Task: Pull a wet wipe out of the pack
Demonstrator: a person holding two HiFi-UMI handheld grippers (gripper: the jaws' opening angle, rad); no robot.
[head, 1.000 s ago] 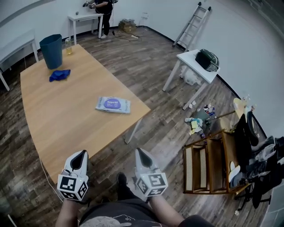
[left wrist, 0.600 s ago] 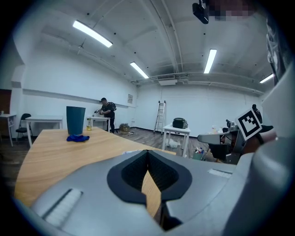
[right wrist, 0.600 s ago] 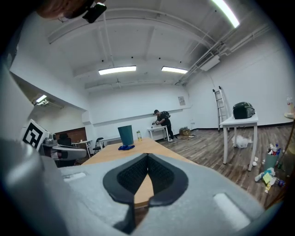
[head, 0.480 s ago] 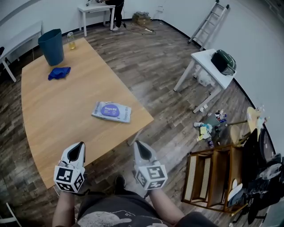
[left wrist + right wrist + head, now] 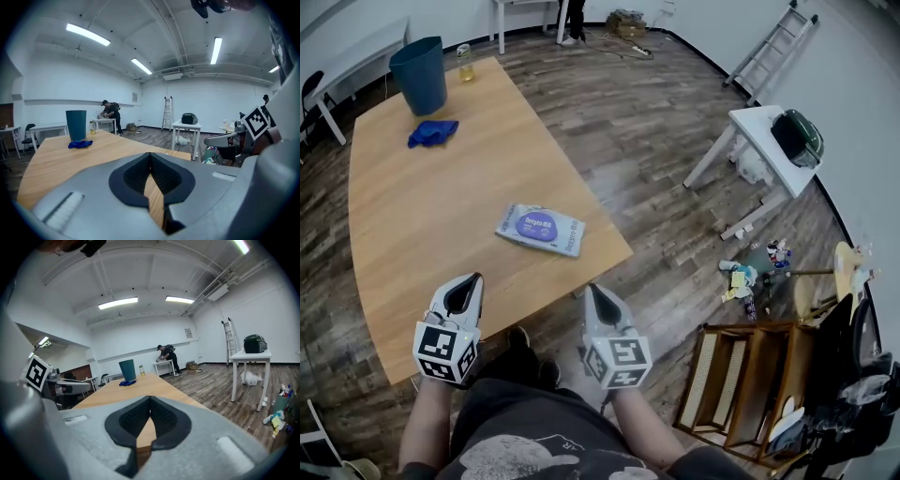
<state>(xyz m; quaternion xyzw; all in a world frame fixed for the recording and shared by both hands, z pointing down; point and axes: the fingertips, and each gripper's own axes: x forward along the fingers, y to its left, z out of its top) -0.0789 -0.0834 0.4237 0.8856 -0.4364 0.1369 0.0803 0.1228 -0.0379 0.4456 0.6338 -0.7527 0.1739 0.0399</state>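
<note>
A flat wet wipe pack (image 5: pixel 541 229), pale with a purple label, lies on the wooden table (image 5: pixel 412 216) near its right edge. My left gripper (image 5: pixel 472 282) hangs over the table's near edge, shut and holding nothing. My right gripper (image 5: pixel 594 292) is just off the near right corner, also shut and holding nothing. Both point toward the pack and sit well short of it. In the left gripper view the jaw tips (image 5: pixel 150 154) meet over bare wood; in the right gripper view the tips (image 5: pixel 150 399) meet the same way. The pack is hidden in both gripper views.
At the table's far end stand a teal bin (image 5: pixel 420 75), a blue cloth (image 5: pixel 433 132) and a jar of yellow liquid (image 5: pixel 466 62). To the right are a white side table (image 5: pixel 759 131) with a dark green bag (image 5: pixel 798 138), floor clutter (image 5: pixel 750 272) and a wooden shelf (image 5: pixel 741 384).
Both grippers have come forward to the table's near edge, staying shut. The table and pack now sit closer and lower in the head view.
</note>
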